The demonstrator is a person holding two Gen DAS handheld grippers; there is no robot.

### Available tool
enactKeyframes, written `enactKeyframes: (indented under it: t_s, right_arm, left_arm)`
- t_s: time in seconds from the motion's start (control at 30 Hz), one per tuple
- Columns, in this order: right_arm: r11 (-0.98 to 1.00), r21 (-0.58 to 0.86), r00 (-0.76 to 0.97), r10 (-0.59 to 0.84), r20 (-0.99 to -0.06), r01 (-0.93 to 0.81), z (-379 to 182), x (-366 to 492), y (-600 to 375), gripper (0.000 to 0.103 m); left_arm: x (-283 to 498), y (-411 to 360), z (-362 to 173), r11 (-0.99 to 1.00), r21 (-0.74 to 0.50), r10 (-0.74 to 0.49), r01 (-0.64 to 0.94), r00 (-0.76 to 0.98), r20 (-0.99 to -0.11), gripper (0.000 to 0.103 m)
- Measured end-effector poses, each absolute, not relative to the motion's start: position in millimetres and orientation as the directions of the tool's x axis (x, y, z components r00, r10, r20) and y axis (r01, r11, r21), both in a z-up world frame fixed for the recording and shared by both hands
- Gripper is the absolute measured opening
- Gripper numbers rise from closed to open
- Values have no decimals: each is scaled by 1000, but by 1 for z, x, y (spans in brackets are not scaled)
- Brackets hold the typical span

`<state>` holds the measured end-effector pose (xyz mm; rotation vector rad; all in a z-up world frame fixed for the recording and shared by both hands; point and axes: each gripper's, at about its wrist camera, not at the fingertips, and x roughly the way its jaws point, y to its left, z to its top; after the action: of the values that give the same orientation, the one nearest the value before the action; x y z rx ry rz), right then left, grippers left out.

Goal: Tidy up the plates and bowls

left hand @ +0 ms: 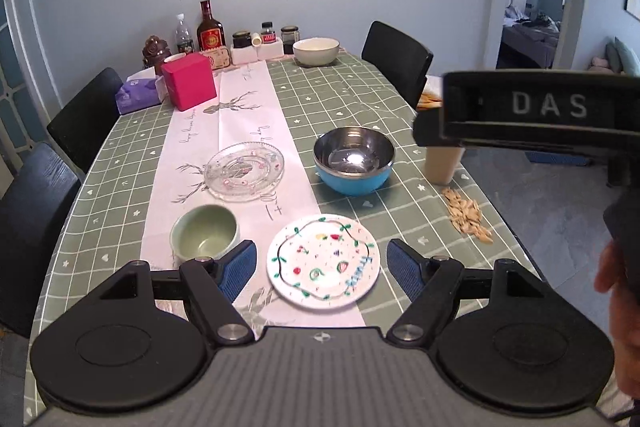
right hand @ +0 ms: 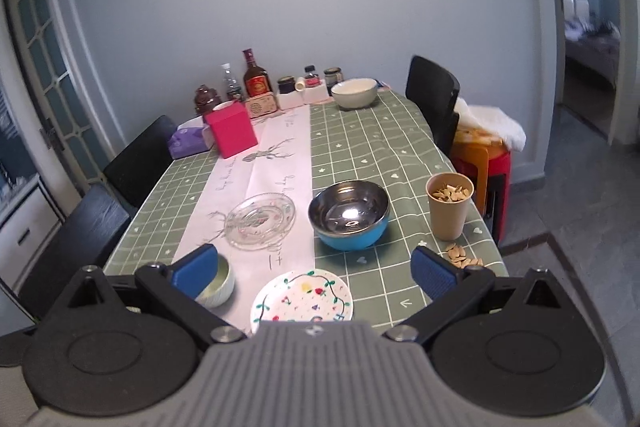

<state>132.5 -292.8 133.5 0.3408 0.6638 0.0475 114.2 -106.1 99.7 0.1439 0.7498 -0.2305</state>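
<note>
A white painted plate (left hand: 323,263) (right hand: 303,301) lies near the table's front edge, between the open fingers of my left gripper (left hand: 322,267), which hovers above it and holds nothing. To its left stands a small green bowl (left hand: 205,238) (right hand: 218,285). Further back lie a clear glass plate (left hand: 244,171) (right hand: 260,221) and a steel bowl with a blue outside (left hand: 353,159) (right hand: 349,214). A large pale bowl (left hand: 316,51) (right hand: 354,92) sits at the far end. My right gripper (right hand: 314,273) is open and empty above the front edge; its body (left hand: 540,109) shows at the right of the left wrist view.
A beige cup of seeds (right hand: 449,205) stands at the right edge with loose seeds (left hand: 466,215) beside it. A pink box (left hand: 190,79), tissue pack (left hand: 136,93), bottles and jars (left hand: 210,27) crowd the far end. Black chairs (left hand: 84,115) flank the table. A hand (left hand: 624,291) is at right.
</note>
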Motion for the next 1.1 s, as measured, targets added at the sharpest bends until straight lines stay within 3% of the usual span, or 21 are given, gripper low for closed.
enactKeyframes:
  t_s: [0.2,0.3,0.43,0.57,0.8,0.9,1.1]
  right_arm:
    - [940,309,762,95,-641,143,121,203,-312,99]
    - [927,324,754,76,-653,187,105,244,-325,97]
    - [893,333,709,23,-705,302,69,291,-343,80]
    - [834,449,675,130,-726,322,25,320,-356,77]
    - [855,423,646,145,-750,300,-23,350,-355,75]
    - [850,432,629,164,-760,300,-36,363,-354,61]
    - [849,445,618,192,-763,285,-50,373,-349,48]
  left_arm:
    - [190,-117,97,983,5,-117,183,650,-751,87]
    - [220,-133,88,965,35,-141,259,630,-764,87]
    - [258,-151,68,969,75,-96,236,636,-766,87]
    - [293,-170,39,968,68,-95,240,605,-790,86]
    - [344,-196,-9,975,134,6,177,584,-812,83]
    - [354,-202,-23,964,185,43,189,579,-814,81]
    - [369,-200,-45,966,220,109,133,564,-818,81]
